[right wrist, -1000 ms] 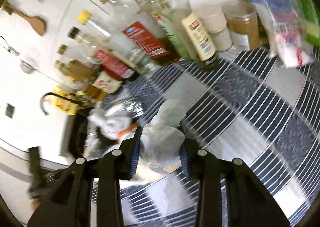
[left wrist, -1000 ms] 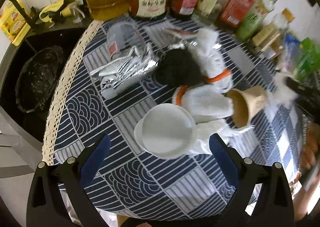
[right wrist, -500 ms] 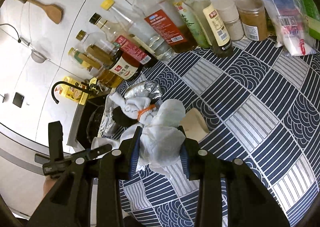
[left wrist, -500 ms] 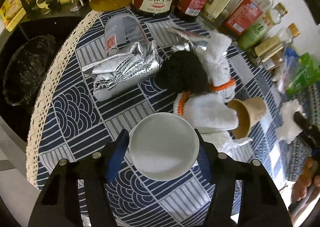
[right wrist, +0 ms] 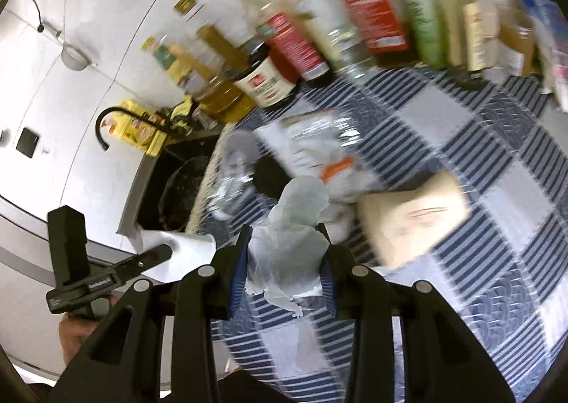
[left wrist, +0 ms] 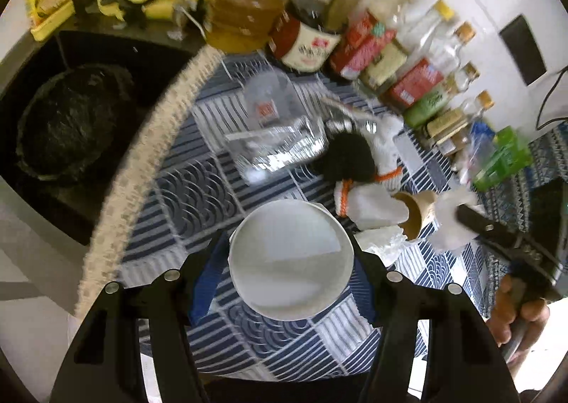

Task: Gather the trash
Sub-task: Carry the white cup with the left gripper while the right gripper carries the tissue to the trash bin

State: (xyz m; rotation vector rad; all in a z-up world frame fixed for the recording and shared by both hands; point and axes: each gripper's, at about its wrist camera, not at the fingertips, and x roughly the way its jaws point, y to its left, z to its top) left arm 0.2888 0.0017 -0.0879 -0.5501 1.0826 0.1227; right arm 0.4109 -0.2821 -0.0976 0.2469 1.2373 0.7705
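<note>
**Ana:** Left wrist view first: the left gripper (left wrist: 291,257) is clamped on a white paper cup (left wrist: 290,259), its mouth facing the camera, held over the patterned tablecloth (left wrist: 198,197). Taking the bin (left wrist: 67,126) lined with black plastic as the landmark, the cup is off to its right, past the cloth's lace edge (left wrist: 149,140).

**Ben:** And the right gripper (right wrist: 284,254)?

**Ana:** Closed around a crumpled white tissue (right wrist: 287,243), also above the cloth. In the right wrist view the bin (right wrist: 177,190) lies up and to the left of it, down in the dark sink recess.

**Ben:** So how much is done?

**Ana:** I'd judge two pieces are picked up and neither dropped yet. Still lying on the cloth, farther from the bin than the cup: a foil wrapper (left wrist: 277,147), a clear plastic cup (left wrist: 269,104), a brown paper cup (left wrist: 419,214) on its side, more tissue (left wrist: 383,243), plus a black clump (left wrist: 348,158) and white gloves (left wrist: 372,204) with orange cuffs. Whether the gloves count as trash I can't tell.

**Ben:** Room to move?

**Ana:** The way from the cup to the bin looks open, only the lace edge and sink rim to cross. The crowded side is the bottle row (left wrist: 390,55) along the wall, beyond the bin.
</note>
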